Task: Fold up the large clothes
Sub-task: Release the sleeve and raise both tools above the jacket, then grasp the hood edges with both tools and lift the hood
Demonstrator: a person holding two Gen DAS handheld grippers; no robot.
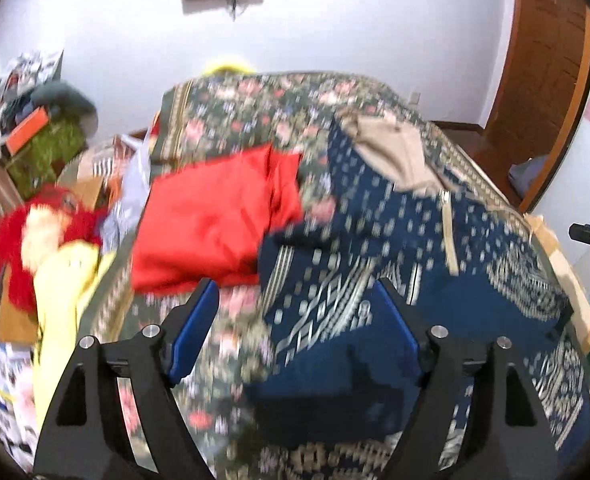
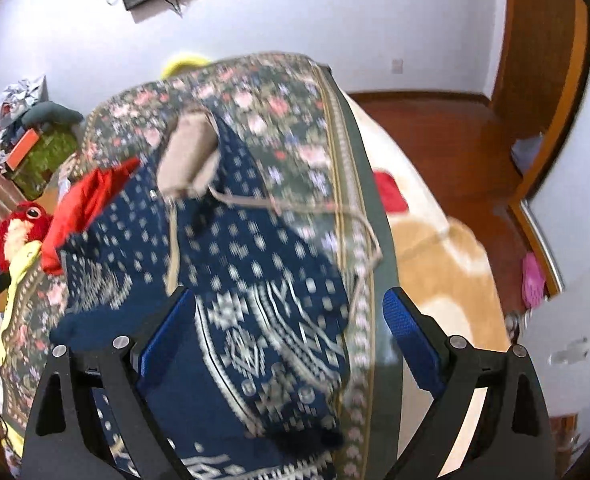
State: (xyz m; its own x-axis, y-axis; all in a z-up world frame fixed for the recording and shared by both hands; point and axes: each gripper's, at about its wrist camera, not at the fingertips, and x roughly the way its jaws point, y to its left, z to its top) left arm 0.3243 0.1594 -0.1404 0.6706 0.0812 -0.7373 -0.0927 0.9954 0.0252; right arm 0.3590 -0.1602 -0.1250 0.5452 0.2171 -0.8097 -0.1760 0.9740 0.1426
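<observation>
A navy cloth with a white woven pattern (image 1: 375, 248) lies spread on the floral bed cover (image 1: 255, 112). My left gripper (image 1: 297, 312) hangs above its near edge, open, with nothing pressed between the blue pads. A folded red cloth (image 1: 215, 220) lies to the left of the navy cloth, and a beige garment (image 1: 387, 152) lies at its far end. In the right wrist view my right gripper (image 2: 291, 328) is open over the navy cloth (image 2: 255, 272), clear of it. The beige garment (image 2: 191, 152) trails a cord across the bed cover (image 2: 287, 120).
A red plush toy (image 1: 43, 232) and a yellow cloth (image 1: 67, 280) lie at the bed's left side, with a cluttered green box (image 1: 51, 148) behind. A cream and tan blanket (image 2: 435, 260) covers the right side. A wooden door (image 1: 543, 80) stands at the far right.
</observation>
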